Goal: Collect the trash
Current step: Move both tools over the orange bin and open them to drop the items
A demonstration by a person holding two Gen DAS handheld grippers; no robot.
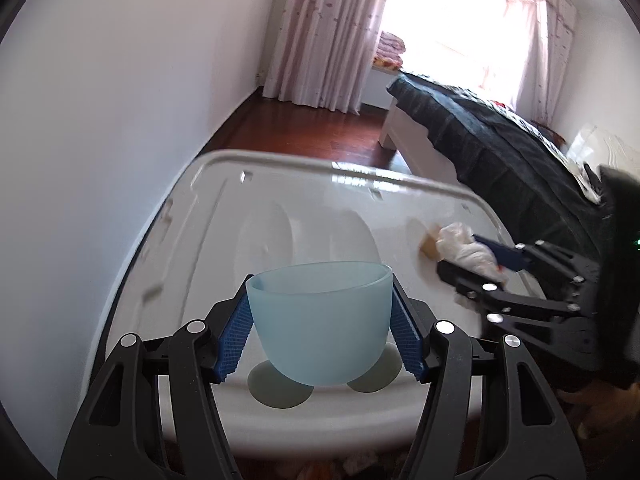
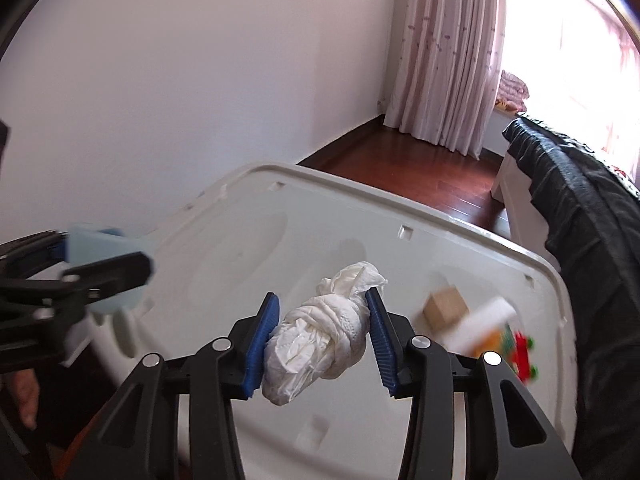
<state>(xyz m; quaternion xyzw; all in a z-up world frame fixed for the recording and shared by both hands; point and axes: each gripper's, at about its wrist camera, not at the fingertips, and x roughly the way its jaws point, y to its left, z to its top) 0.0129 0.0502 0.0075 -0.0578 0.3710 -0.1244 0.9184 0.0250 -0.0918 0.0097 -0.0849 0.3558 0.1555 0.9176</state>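
a white plastic lid point(image 1: 304, 200) formed the work surface, set on a dark red wooden floor point(image 1: 304, 128) beside a white wall point(image 1: 100, 100), with pink curtains point(image 1: 328, 32), a bright window and a bed under a dark cover point(image 1: 500, 144) beyond. the left gripper point(image 1: 319, 332) was partly closed, its blue pads pressed on both sides of a pale blue cup point(image 1: 319, 320) held upright just above the lid. the right gripper point(image 2: 320, 344) gripped a crumpled white tissue wad point(image 2: 320, 336) between its blue pads. only the right wrist view showed, right of that gripper on the lid, a small tan block point(image 2: 444, 308) and a blurred white, orange and red item point(image 2: 500, 336), possibly a wrapper. the left wrist view showed the block only partly, behind the tissue.
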